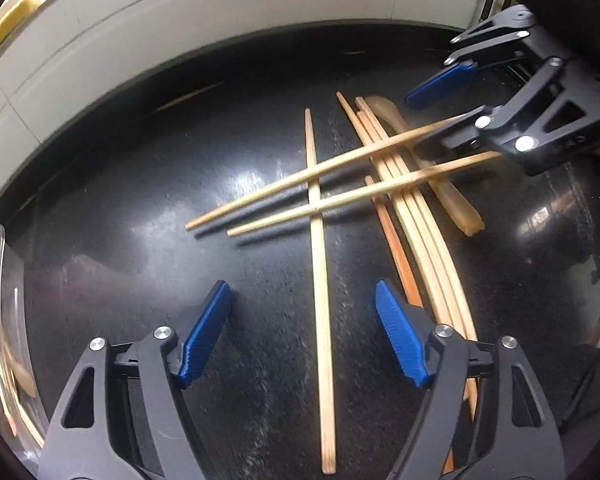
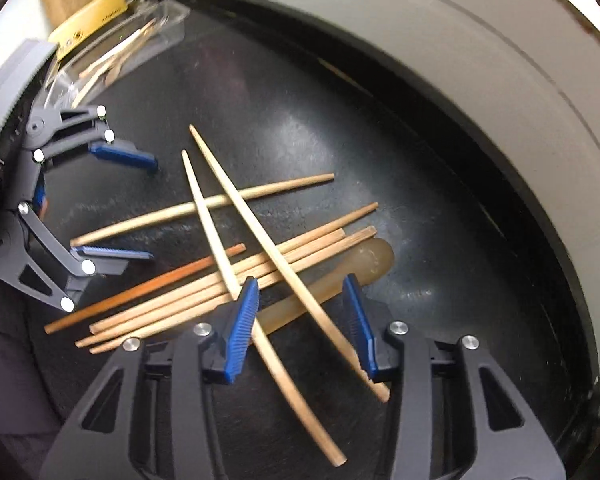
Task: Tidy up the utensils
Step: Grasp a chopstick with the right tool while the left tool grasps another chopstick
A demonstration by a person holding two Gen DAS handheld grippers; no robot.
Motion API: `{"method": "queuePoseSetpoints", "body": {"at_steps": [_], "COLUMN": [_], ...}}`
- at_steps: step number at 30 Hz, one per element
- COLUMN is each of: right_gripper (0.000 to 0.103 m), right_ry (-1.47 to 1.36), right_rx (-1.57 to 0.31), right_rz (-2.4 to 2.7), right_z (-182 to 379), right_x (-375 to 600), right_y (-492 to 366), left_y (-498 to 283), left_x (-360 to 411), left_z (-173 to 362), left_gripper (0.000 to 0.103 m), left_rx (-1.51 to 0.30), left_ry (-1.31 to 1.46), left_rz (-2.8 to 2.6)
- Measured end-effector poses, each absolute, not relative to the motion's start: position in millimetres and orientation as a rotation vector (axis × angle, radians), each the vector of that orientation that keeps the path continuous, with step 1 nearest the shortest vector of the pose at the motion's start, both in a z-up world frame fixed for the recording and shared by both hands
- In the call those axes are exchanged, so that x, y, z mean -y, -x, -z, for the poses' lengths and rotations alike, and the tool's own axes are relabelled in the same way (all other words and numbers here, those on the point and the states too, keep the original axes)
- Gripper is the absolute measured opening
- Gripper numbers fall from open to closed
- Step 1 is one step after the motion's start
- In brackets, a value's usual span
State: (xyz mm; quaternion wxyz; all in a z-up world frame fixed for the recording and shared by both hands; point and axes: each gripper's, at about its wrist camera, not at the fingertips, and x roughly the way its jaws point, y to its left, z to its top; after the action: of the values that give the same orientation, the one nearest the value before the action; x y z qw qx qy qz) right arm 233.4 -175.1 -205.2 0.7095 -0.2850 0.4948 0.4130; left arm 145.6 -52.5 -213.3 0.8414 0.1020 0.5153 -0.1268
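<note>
Several wooden chopsticks lie crossed on a black tabletop (image 1: 140, 200). My left gripper (image 1: 304, 320) is open, and a single pale chopstick (image 1: 320, 280) runs lengthwise between its blue pads without touching them. My right gripper (image 2: 300, 326) points down over two pale chopsticks (image 2: 236, 240) that cross the pile. Both pass between its pads, one close to each pad with a gap between the two, so it is open around them. A bundle of chopsticks (image 2: 204, 292), one orange-brown stick (image 2: 148, 288) and a translucent amber spoon (image 2: 372, 260) lie underneath. In the other views I see the right gripper (image 1: 416, 124) and the left gripper (image 2: 154, 210).
A clear plastic box (image 2: 156, 28) holding wooden utensils stands at the table's far left, and its edge (image 1: 4, 280) also shows beside my left gripper. A white curved wall (image 1: 220, 20) borders the table. A yellow and wooden item (image 2: 88, 12) stands behind the box.
</note>
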Motion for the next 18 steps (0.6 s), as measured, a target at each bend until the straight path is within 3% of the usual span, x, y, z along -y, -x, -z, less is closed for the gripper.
{"method": "queuePoseSetpoints", "body": {"at_steps": [3, 6, 16, 18], "right_gripper": [0.042, 0.033, 0.032, 0.027], "right_ry": [0.666, 0.72, 0.86, 0.859], "right_rx": [-1.088, -1.064, -1.0, -1.01], "right_rz": [-0.941, -0.947, -1.009, -1.026], "right_z": [209.9, 209.6, 209.0, 212.2], "right_x": [172.2, 170.9, 142.5, 140.2], "right_y": [-234.4, -231.3, -215.7, -217.4], "left_y": [-146.1, -146.3, -158.1, -158.6], "left_x": [54.0, 57.3, 77.1, 77.0], "left_z": [214.0, 214.5, 215.7, 216.2], "left_gripper": [0.073, 0.073, 0.073, 0.073], "left_rx": [-1.07, -1.054, -1.027, -1.021], "left_ry": [-0.218, -0.218, -0.219, -0.217], "left_rz": [0.275, 0.278, 0.288, 0.285]}}
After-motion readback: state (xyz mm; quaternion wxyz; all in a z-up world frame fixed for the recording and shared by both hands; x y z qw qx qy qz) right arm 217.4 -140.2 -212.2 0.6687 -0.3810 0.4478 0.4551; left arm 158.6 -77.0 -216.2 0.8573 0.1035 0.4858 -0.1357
